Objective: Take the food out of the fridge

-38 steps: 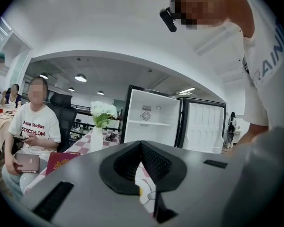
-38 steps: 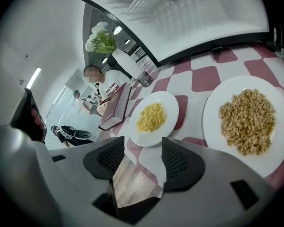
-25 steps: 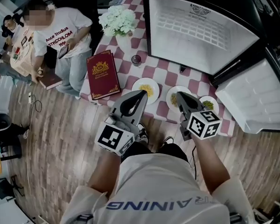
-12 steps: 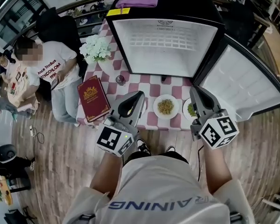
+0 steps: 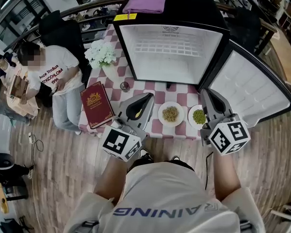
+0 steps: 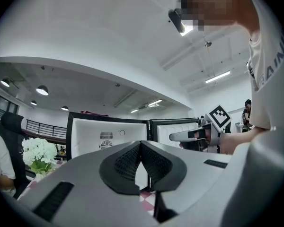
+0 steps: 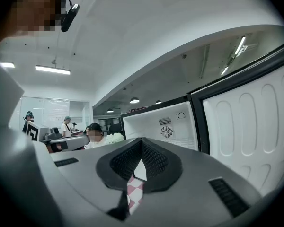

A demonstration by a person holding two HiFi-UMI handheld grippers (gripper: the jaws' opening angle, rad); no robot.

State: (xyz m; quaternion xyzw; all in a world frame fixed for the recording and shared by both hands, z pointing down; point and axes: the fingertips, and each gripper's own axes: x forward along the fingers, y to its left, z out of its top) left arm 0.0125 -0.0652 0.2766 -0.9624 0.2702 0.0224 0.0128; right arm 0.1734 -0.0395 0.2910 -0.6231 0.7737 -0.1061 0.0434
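2 plates of food (image 5: 170,114), 1 fridge (image 5: 172,57), 1 book (image 5: 96,105), 1 flower bunch (image 5: 100,53), maybe 1 glass (image 5: 124,86).

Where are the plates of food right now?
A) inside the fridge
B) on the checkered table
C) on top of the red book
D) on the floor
B: the plates sit on the checkered table, just in front of the open fridge, whose white inside shows no food.
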